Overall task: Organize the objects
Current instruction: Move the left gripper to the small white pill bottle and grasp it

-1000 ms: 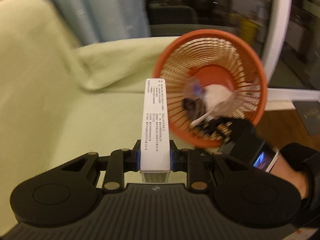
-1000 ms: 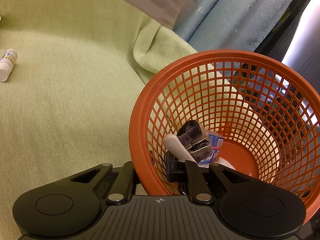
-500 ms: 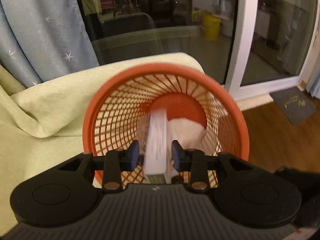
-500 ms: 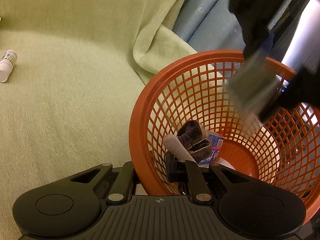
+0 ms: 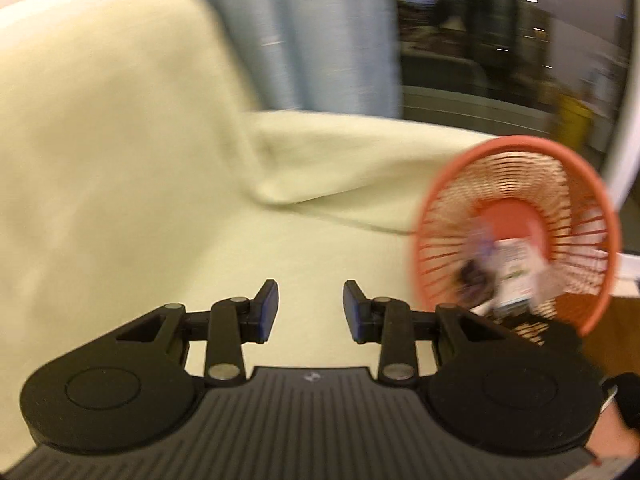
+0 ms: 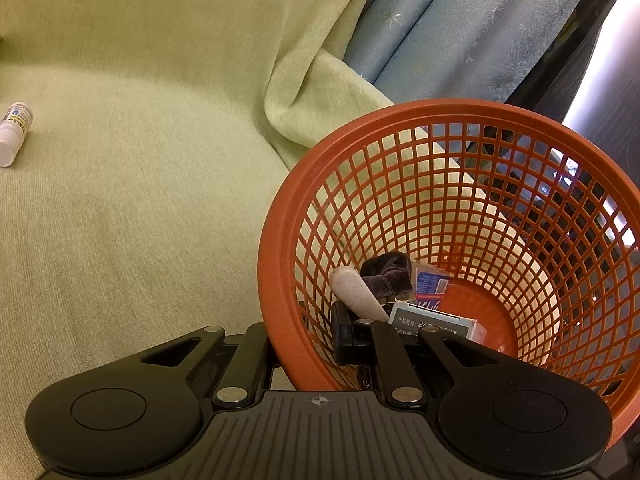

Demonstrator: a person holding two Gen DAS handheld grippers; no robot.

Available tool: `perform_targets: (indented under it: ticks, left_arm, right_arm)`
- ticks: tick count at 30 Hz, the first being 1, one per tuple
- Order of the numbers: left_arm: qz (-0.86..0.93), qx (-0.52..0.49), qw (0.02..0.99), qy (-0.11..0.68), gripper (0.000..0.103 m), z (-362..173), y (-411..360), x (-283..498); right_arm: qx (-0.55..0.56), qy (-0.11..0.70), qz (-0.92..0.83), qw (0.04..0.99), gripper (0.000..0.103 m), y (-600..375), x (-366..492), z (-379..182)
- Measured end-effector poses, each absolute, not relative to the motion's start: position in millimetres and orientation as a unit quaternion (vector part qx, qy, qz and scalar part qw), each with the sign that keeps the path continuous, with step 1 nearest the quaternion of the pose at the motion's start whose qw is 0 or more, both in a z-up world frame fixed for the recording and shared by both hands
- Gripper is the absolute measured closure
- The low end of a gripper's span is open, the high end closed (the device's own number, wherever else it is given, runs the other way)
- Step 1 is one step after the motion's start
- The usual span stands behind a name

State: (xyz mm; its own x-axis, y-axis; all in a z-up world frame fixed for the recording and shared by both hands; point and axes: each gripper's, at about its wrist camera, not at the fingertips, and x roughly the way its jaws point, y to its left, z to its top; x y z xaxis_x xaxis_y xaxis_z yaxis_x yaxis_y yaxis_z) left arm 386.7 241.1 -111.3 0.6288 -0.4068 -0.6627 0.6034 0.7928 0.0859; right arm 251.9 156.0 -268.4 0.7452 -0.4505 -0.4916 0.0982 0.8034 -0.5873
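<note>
- On the left wrist view, the left gripper (image 5: 310,311) sits at 6 o'clock with its jaws apart and nothing between them; only the green sofa cover (image 5: 120,208) shows through the gap.
- At 3 o'clock in that view, the orange basket (image 5: 516,236) is tipped so that its mouth faces the camera, blurred.
- Inside the basket a white box (image 5: 514,276) and something dark beside it can be made out, too smeared to tell more.
- Behind the sofa, from 12 to 1 o'clock, hangs a blue curtain (image 5: 316,36), with a dark window pane to its right.
- On the right wrist view, the right gripper (image 6: 304,332) is clenched on the basket's rim at 6 o'clock, one finger outside the wall and the other finger (image 6: 344,332) inside it.
- At 4 o'clock the orange basket (image 6: 280,240) fills the right half of this view, resting on the green sofa cover (image 6: 140,208).
- Low inside the basket, just past the inner finger, lie a pale speckled handle (image 6: 358,290), a dark velvety band (image 6: 388,274), a blue packet (image 6: 430,286) and a grey-topped box (image 6: 432,324), all touching.
- At 9 o'clock a small white bottle (image 6: 14,132) lies on its side on the sofa cover, well apart from the basket.
- At 1 o'clock hangs the blue curtain (image 6: 460,28).
</note>
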Motion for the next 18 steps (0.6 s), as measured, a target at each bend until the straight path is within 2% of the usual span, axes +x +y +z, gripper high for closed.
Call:
perform_targets:
  ticks: [6, 12, 14, 16, 18]
  left_arm:
    - [-0.196, 0.127, 0.908, 0.347, 0.071, -126, 314, 388]
    - [-0.17, 0.125, 0.901, 0.378, 0.067, -157, 340, 380]
    - [-0.174, 0.132, 0.896, 0.387, 0.062, -169, 342, 377]
    - [-0.183, 0.14, 0.889, 0.397, 0.048, -182, 340, 375]
    - [-0.195, 0.15, 0.881, 0.405, 0.042, -193, 336, 372]
  right_arm:
    - [-0.274, 0.322, -0.153, 0.893, 0.095, 156, 252, -268]
    - [-0.273, 0.322, -0.154, 0.893, 0.095, 151, 250, -267]
    - [-0.274, 0.322, -0.154, 0.893, 0.095, 151, 250, -267]
    - [-0.274, 0.323, -0.154, 0.893, 0.095, 151, 250, -267]
    - [-0.274, 0.323, -0.154, 0.893, 0.095, 149, 250, -267]
